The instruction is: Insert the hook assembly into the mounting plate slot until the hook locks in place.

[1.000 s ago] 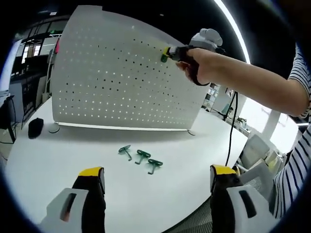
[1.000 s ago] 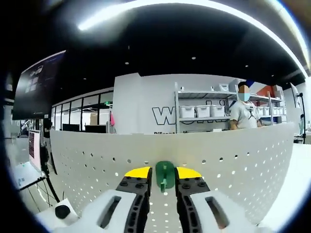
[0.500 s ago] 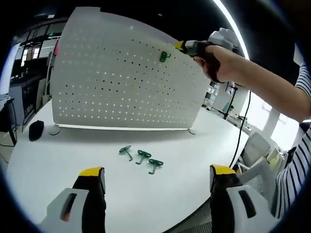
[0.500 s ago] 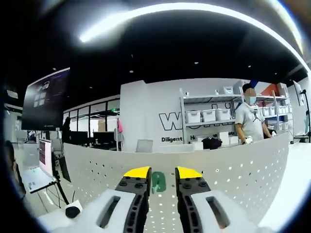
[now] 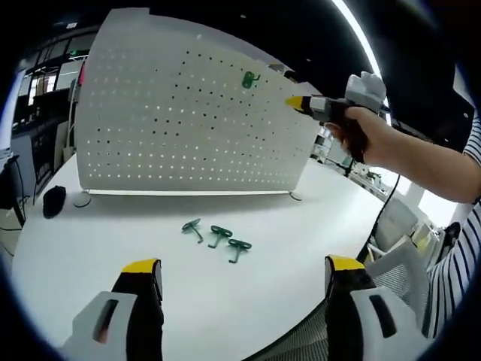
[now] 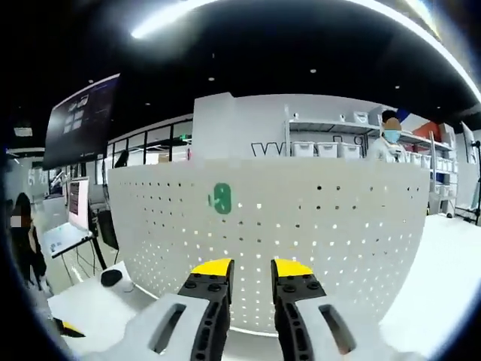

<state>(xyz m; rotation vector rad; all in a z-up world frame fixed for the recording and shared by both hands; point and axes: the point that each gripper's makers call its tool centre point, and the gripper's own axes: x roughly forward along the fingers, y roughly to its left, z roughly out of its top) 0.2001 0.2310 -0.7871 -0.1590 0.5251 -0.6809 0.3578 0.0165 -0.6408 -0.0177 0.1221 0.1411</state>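
Now: small green plastic hook [image 5: 249, 79] sits mounted near the top of the white perforated metal board [image 5: 180, 128], which stands upright on the white surface [image 5: 225, 286]. Right tool [image 6: 252, 272] off the board, jaws apart, empty. Left tool [image 5: 244, 274] jaws wide apart, empty. Three green hooks [image 5: 218, 237] lie on the surface.

We cannot tell how deep the green hook [image 6: 220, 198] sits in the perforated plate [image 6: 316, 241]; it looks blurred. The plate's bottom hides behind our right gripper [image 6: 252, 272].
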